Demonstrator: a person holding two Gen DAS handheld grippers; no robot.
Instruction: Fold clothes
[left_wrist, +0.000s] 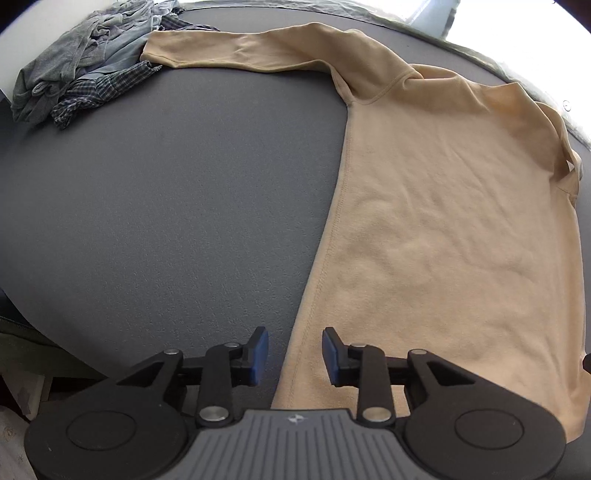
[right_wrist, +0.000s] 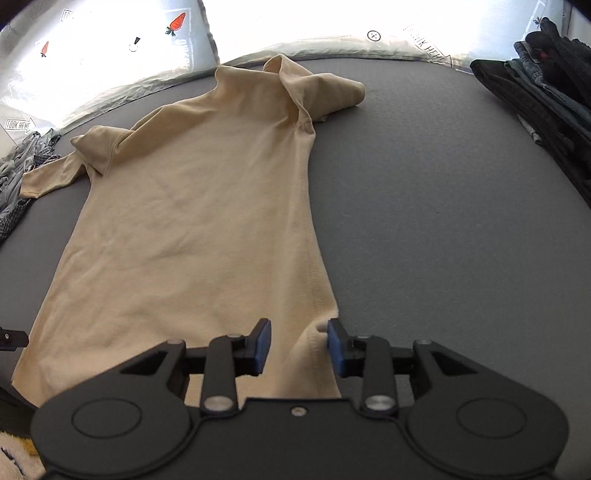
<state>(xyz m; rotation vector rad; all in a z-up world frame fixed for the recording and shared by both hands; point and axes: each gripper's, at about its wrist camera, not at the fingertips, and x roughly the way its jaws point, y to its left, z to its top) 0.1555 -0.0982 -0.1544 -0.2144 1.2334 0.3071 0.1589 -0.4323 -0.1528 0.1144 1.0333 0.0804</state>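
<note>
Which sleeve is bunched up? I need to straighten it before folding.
The right-side sleeve of the beige shirt; the other sleeve lies stretched flat.

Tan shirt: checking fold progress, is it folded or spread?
Spread: the shirt lies flat on the table, one sleeve stretched out, the other bunched.

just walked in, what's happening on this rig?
A person is folding clothes with two hand-held grippers. A tan long-sleeved shirt lies spread flat on the grey table. The left hand-held gripper and right hand-held gripper are open over its bottom corners, gripping nothing. A crumpled grey clothes pile waits nearby.
</note>
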